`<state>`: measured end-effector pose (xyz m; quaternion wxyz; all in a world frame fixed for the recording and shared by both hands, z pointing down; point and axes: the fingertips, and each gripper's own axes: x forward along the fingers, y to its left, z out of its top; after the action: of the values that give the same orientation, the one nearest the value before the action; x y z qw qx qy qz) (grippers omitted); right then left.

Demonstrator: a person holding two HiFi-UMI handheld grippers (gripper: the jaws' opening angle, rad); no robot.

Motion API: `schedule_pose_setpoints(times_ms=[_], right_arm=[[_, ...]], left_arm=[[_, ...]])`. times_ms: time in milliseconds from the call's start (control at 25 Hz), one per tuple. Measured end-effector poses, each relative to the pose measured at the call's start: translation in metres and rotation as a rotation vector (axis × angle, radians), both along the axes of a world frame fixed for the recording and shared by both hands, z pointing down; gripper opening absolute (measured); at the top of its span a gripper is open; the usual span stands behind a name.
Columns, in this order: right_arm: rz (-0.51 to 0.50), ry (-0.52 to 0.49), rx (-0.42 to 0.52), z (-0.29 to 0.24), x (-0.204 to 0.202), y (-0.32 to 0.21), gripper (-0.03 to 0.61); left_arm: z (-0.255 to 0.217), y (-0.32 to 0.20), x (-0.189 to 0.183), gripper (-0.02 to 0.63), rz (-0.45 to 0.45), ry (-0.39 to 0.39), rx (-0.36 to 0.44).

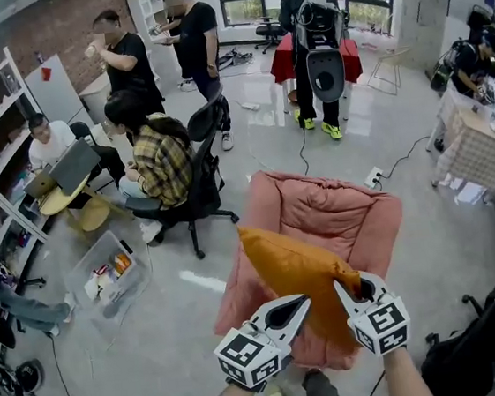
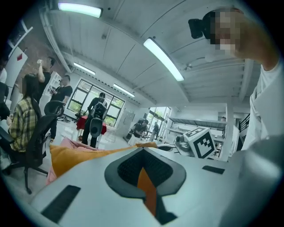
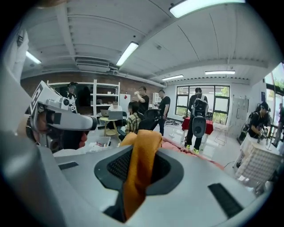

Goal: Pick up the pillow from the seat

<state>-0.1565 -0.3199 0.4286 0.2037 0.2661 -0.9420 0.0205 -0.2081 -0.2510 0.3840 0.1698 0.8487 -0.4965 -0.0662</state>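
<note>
An orange pillow (image 1: 296, 276) hangs lifted above the pink armchair seat (image 1: 321, 220). My left gripper (image 1: 302, 304) is shut on its lower left edge; a thin orange strip of the pillow (image 2: 146, 186) shows between the jaws in the left gripper view. My right gripper (image 1: 345, 290) is shut on the pillow's right corner. A thick fold of the orange cloth (image 3: 137, 173) stands pinched between its jaws in the right gripper view. The pillow's far corner points up and away from me.
Several people sit and stand at the far left around a round table (image 1: 61, 198) and a black office chair (image 1: 200, 167). A clear bin (image 1: 105, 273) lies on the floor. A person with a backpack (image 1: 318, 34) stands beyond the armchair. A power strip (image 1: 374, 178) lies to its right.
</note>
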Motion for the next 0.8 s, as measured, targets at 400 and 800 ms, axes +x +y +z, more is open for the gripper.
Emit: schedule_pose_setpoints(times_ms=[400,800], right_arm=[[0.005,0.129,0.146,-0.090,0.018,0.026,0.065],[0.009,0.097,0.242,-0.168,0.022,0.033,0.048]], left_arm=[[-0.077,0.030,0.000,0.011,-0.003,0.013,0.099],[-0.131,0.032,0.013,0.009,0.018,-0.052,0.166]])
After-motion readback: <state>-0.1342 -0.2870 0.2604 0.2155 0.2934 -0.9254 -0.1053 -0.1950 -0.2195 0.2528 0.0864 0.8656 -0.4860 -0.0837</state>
